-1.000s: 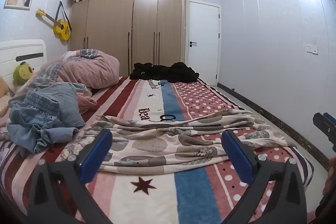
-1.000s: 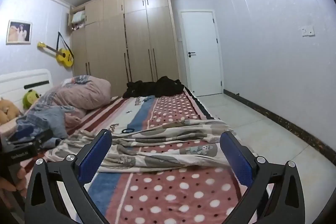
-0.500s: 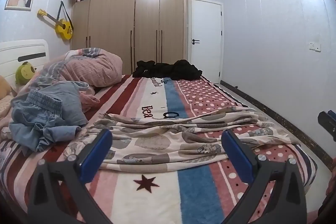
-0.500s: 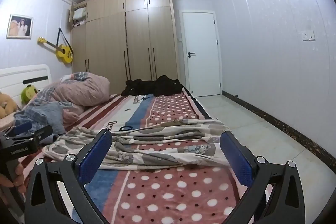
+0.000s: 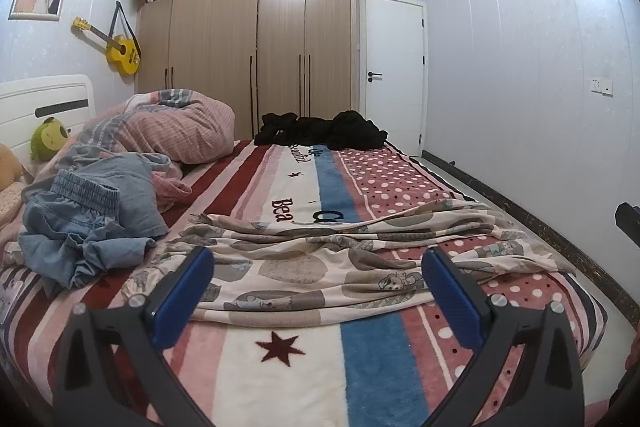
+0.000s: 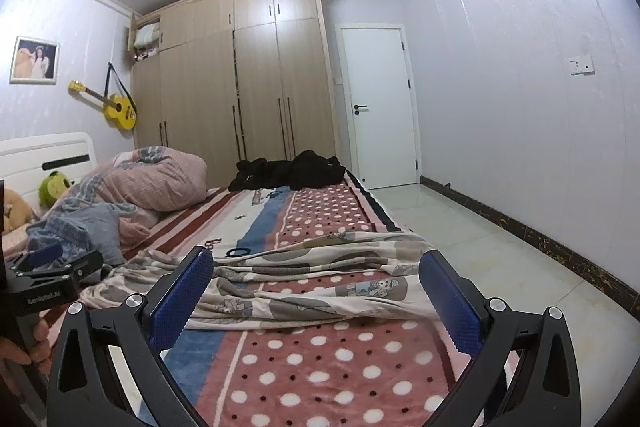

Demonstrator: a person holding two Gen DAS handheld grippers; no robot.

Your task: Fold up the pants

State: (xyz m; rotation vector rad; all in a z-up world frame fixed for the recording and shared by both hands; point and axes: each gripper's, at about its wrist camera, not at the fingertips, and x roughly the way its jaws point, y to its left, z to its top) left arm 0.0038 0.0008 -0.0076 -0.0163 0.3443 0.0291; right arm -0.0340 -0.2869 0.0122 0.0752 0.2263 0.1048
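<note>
The cream cartoon-print pants (image 5: 320, 263) lie rumpled across the bed's striped and polka-dot fleece blanket (image 5: 304, 359), reaching its right edge beside bare tiled floor (image 6: 460, 223). Left gripper (image 5: 318, 291) and right gripper (image 6: 316, 291) hover with jaws apart, empty.

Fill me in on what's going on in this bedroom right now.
A person holds a two-finger gripper in each hand over a bed. The patterned pants lie spread across the striped and dotted blanket, not yet folded. The left gripper and the right gripper are both open and empty, hovering short of the pants' near edge. A blue denim garment sits heaped to the left.
</note>
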